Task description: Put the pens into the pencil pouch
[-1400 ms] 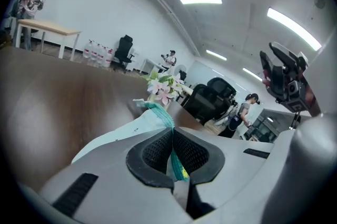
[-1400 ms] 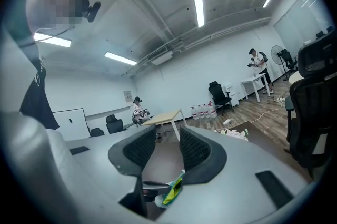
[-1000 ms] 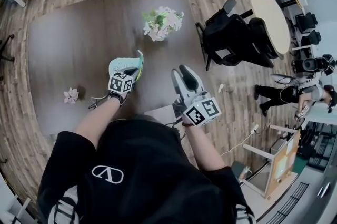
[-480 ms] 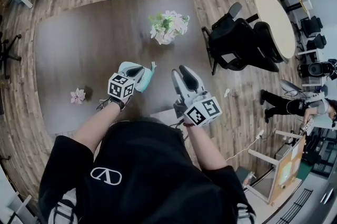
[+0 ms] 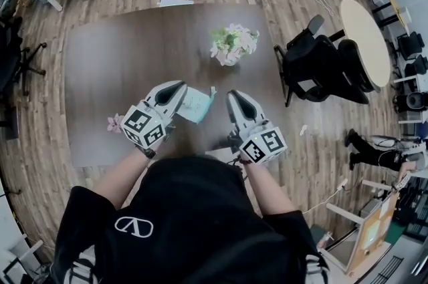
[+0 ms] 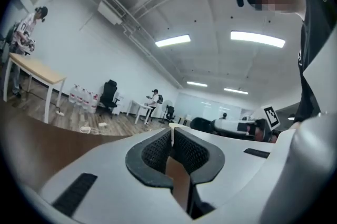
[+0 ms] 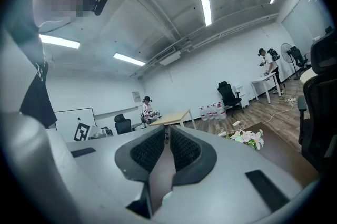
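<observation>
Closest to the person, the left tool point(image 5: 178, 93) is pressed together on one edge of the teal pencil pouch point(image 5: 196, 105). The pouch hangs on the near side of the flower vase point(image 5: 233, 45), seemingly clear of the tabletop point(image 5: 127, 49). The right tool point(image 5: 233, 98), also nearer than the vase and just beside the pouch's free corner, has just been closing. Its jaws are almost together, with nothing I can make out between them. A small pink flower point(image 5: 115, 122) lies well left of the vase. No pens show. The step looks like readying the pouch; next, the right tool probably needs to catch the mouth and open it.
</observation>
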### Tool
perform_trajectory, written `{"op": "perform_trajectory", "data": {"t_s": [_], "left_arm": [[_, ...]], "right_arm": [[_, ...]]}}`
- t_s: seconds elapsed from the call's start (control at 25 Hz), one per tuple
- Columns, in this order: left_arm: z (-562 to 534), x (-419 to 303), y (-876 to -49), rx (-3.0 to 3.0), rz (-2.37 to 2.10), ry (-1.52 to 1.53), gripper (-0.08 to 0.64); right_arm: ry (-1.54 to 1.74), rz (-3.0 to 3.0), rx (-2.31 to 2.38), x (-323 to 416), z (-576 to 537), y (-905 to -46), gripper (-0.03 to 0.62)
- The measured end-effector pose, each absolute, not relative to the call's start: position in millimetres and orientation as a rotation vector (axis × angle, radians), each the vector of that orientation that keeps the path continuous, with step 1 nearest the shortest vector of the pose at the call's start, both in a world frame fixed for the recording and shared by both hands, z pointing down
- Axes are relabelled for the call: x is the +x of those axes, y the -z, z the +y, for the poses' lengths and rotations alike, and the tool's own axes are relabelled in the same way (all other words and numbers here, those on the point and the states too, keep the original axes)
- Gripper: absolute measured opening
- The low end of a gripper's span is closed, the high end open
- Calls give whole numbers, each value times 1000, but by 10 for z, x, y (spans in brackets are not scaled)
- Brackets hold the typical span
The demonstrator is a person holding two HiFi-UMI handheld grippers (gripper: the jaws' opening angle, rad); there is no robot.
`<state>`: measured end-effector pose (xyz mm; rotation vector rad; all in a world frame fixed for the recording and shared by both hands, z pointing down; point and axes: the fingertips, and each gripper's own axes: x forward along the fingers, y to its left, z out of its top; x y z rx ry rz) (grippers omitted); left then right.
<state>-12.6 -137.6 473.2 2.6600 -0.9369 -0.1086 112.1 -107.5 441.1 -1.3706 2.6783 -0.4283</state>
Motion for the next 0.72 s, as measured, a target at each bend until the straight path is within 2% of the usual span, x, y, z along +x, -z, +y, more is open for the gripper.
{"op": "perform_trajectory", "data": {"t_s": [0.24,0.72], "left_arm": [[-1112,-373,-4203,2774,-1028,179,15],[-944,-642,-3798,2874,-1216,250,3]], "right_arm": [[285,2778,-1350,1035,-859,-4292,0],[33,2796,-1471,1002,-721,-4185,0]]}}
